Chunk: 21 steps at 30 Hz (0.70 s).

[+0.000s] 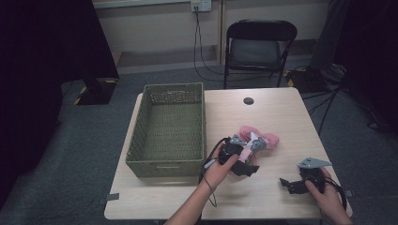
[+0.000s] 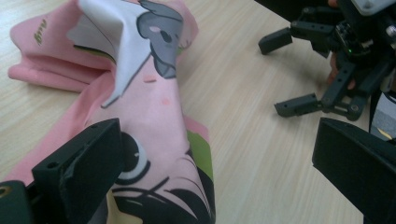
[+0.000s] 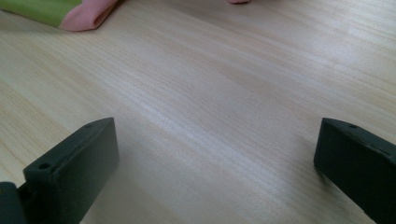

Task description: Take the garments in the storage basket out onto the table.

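Our left gripper (image 1: pixel 244 161), fingers apart, half hides the pink cloth (image 1: pixel 263 138) at centre; right gripper (image 1: pixel 293 185) gapes too.

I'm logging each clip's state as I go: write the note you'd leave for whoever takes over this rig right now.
Left gripper: open, jaws wide apart, with the pink printed cloth lying between them, against one jaw, not clamped.
Right gripper: open, holding nothing, low over bare table to the right of the cloth.
The cloth sits bunched on the table just right of the green woven basket, which has nothing in it.
Done: nothing secured yet.
Left, probably: close on the cloth, lift it and put it in the basket.
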{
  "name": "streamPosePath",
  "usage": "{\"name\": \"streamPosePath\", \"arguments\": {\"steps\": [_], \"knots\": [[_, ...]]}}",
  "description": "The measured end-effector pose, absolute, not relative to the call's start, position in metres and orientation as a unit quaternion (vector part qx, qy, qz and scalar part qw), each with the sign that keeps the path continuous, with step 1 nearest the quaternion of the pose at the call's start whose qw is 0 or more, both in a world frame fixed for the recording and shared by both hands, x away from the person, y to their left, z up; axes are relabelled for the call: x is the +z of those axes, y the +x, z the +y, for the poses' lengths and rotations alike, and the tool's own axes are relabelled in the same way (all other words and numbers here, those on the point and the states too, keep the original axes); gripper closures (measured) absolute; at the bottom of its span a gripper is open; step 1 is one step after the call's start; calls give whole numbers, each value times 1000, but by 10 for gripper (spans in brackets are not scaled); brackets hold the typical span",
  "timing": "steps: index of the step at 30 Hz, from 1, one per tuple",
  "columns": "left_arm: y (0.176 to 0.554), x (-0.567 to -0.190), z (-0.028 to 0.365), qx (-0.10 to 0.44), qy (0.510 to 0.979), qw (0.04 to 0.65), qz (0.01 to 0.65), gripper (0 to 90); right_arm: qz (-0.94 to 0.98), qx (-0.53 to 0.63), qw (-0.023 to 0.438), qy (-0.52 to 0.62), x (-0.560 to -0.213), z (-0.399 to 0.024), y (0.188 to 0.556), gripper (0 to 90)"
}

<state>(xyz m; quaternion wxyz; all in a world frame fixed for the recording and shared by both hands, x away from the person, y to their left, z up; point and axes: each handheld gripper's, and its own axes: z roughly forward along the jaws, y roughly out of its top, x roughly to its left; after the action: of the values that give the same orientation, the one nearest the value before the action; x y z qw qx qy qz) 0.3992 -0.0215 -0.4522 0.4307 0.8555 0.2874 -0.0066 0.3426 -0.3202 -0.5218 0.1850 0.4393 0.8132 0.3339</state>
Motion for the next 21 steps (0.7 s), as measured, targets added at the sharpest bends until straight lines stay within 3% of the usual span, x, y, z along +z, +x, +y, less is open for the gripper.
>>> {"name": "streamPosePath", "arguments": {"steps": [21], "knots": [[383, -458, -5, -14, 857, 434, 278, 17, 813, 334, 185, 440, -522, -320, 342, 0]]}}
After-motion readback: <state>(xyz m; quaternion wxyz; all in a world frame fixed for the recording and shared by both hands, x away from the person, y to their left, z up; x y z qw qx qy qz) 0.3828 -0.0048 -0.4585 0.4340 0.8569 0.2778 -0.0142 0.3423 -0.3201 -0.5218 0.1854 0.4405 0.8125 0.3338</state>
